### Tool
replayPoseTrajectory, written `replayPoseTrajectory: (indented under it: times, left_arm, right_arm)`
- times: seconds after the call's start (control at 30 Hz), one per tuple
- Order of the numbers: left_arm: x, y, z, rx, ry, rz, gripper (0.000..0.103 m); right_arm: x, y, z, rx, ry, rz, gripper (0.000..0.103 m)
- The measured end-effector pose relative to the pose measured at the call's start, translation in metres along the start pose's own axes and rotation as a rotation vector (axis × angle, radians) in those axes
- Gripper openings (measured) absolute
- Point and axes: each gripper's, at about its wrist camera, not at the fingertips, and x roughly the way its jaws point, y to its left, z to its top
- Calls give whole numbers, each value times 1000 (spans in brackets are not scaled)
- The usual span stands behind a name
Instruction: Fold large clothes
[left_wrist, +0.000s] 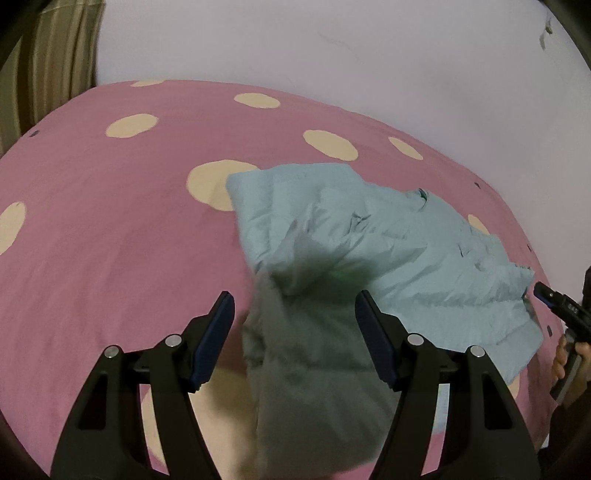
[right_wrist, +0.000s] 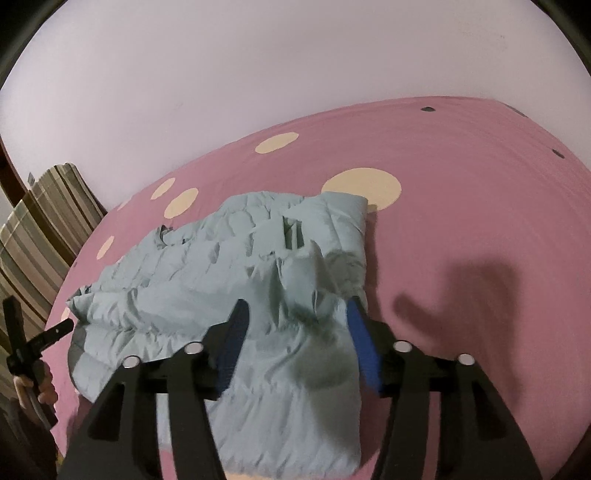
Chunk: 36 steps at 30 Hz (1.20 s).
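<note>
Nearest, the left tongs (left_wrist: 293, 302) hang open over the near end of the jacket (left_wrist: 388, 236), pads clear of the cloth, while the right tongs (right_wrist: 295, 314) stand open above its folded near part, cloth between the pads but none visibly pinched. The pale blue quilted jacket lies crumpled on the bed (left_wrist: 110, 221), a pink cover with cream dots; in the left view its long axis runs from the near centre away to the right, one squared end pointing toward the far wall (left_wrist: 332, 44). A striped curtain (left_wrist: 55, 55) hangs beyond the bed.
</note>
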Motion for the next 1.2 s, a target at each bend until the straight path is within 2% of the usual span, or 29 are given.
replayPoseTrajectory:
  times: [0.23,0.3,0.4,0.43,0.5,0.6,0.73,0.93,1.07,1.2]
  left_arm:
    - [30,5,19,24,49,-28,67]
    - [35,4,21,29,60,-29,53]
    - [40,-3,20,78,67,-5,37]
    - [40,-6,18,95,60,14,35]
    - [37,-9,16,108,43,30,24]
    - [27,-11,15,100,15,32,10]
    - [7,-20,16,111,-36,81,6]
    - [-28,-33,23,123,-127,103,5]
    - [-41,-40,38,132,-179,124,4]
    - [-33,-43,63,125,-192,153,4]
  right_arm:
    - [30,-7,6,-7,58,24,56]
    - [35,-8,6,-10,61,21,40]
    - [40,-6,4,-16,72,27,21]
    - [41,-4,3,-24,73,27,19]
    - [40,0,0,-46,60,14,11]
    - [29,6,-1,-65,23,-3,7]
    - [6,10,0,-71,-41,-12,5]
    - [-22,17,11,-69,-114,-5,4]
    - [-25,21,24,-75,-137,-1,4]
    - [-14,25,46,-69,-157,-3,3]
